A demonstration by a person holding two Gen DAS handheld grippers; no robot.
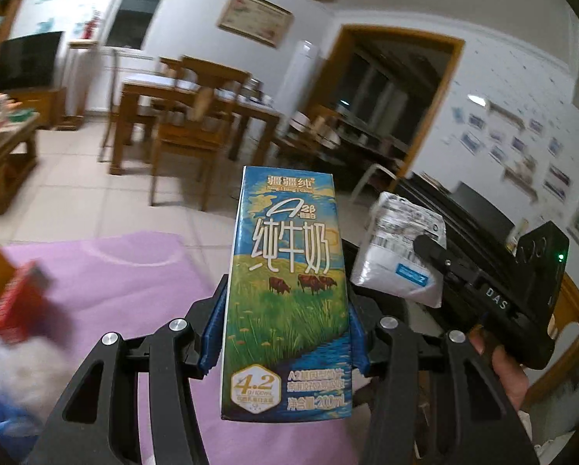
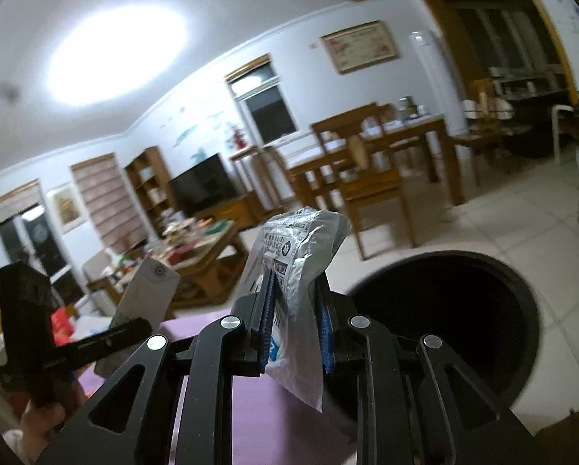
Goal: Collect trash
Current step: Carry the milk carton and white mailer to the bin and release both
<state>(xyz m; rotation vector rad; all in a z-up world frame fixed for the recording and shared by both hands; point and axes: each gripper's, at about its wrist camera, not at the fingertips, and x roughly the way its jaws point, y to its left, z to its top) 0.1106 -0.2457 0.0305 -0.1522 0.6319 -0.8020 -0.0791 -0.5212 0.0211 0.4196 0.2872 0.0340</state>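
Note:
My left gripper (image 1: 285, 333) is shut on a blue and green milk carton (image 1: 285, 294), held upright above a purple cloth (image 1: 134, 271). My right gripper (image 2: 295, 321) is shut on a crumpled silver-white plastic wrapper (image 2: 301, 255). That wrapper (image 1: 400, 248) and the right gripper also show at the right of the left wrist view. A round black trash bin (image 2: 456, 317) stands open just right of and below the right gripper. The carton's grey back (image 2: 146, 302) shows at left in the right wrist view.
A red and yellow package (image 1: 14, 302) and white and blue items lie blurred at the left on the purple cloth. Wooden dining table and chairs (image 1: 196, 116) stand beyond on the tiled floor. A cluttered coffee table (image 2: 200, 252) and a TV (image 2: 204, 184) are farther off.

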